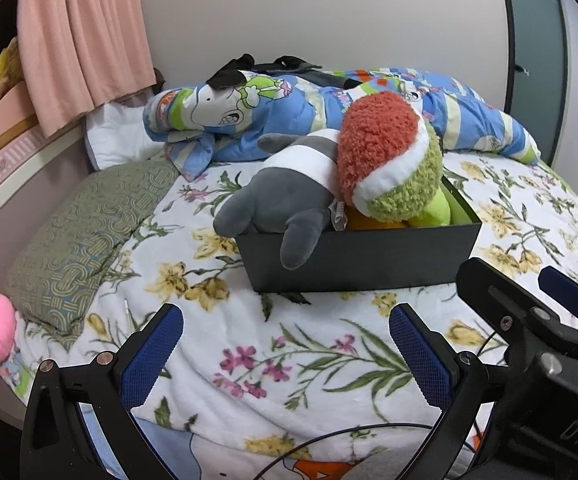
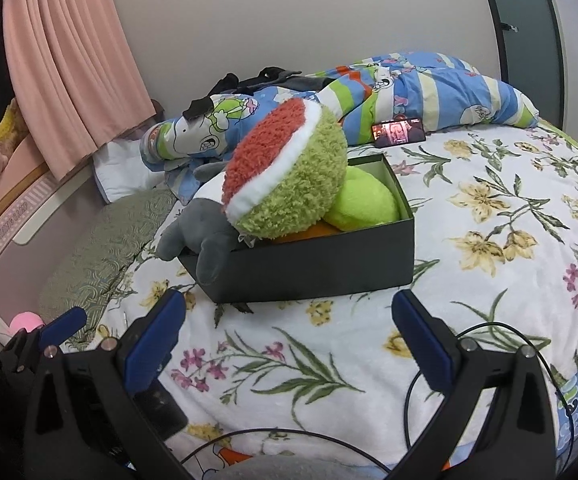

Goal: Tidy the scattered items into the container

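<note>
On floral blanket (image 2: 489,240), dark box (image 2: 329,264), heaped plush toys (image 2: 285,184)

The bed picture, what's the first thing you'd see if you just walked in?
Probably the fuzzy watermelon plush, red, white and green, piled on top of the black box in the middle of the flowery bed. A grey plush flops over the box's left edge. Both tools, left and right, are open and empty in front of it.
</note>
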The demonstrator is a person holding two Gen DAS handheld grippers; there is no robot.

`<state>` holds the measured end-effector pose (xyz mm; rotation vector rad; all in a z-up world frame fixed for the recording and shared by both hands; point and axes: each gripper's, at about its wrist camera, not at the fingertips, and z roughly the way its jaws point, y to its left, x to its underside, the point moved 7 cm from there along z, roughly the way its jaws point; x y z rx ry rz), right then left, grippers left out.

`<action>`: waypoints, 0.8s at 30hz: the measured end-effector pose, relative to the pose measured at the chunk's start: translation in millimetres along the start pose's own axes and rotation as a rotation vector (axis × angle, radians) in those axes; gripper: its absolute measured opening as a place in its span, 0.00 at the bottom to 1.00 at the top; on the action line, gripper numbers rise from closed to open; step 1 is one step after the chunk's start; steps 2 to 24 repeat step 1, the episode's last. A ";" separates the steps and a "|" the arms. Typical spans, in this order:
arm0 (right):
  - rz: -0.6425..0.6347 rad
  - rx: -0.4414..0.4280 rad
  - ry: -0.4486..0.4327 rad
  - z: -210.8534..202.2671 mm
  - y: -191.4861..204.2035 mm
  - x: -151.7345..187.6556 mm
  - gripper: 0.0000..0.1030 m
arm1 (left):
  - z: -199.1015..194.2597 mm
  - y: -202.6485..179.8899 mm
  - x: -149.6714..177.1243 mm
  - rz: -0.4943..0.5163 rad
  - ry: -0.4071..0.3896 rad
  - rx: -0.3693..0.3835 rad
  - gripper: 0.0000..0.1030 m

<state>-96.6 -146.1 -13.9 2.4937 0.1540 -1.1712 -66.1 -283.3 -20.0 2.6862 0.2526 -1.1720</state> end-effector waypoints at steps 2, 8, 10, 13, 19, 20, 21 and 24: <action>-0.003 -0.001 0.003 1.0 0.8 0.9 1.00 | 2.4 0.0 0.8 -0.001 0.008 -0.001 1.00; -0.003 -0.001 0.003 1.0 0.8 0.9 1.00 | 2.4 0.0 0.8 -0.001 0.008 -0.001 1.00; -0.003 -0.001 0.003 1.0 0.8 0.9 1.00 | 2.4 0.0 0.8 -0.001 0.008 -0.001 1.00; -0.003 -0.001 0.003 1.0 0.8 0.9 1.00 | 2.4 0.0 0.8 -0.001 0.008 -0.001 1.00; -0.003 -0.001 0.003 1.0 0.8 0.9 1.00 | 2.4 0.0 0.8 -0.001 0.008 -0.001 1.00; -0.003 -0.001 0.003 1.0 0.8 0.9 1.00 | 2.4 0.0 0.8 -0.001 0.008 -0.001 1.00; -0.003 -0.001 0.003 1.0 0.8 0.9 1.00 | 2.4 0.0 0.8 -0.001 0.008 -0.001 1.00; -0.003 -0.001 0.003 1.0 0.8 0.9 1.00 | 2.4 0.0 0.8 -0.001 0.008 -0.001 1.00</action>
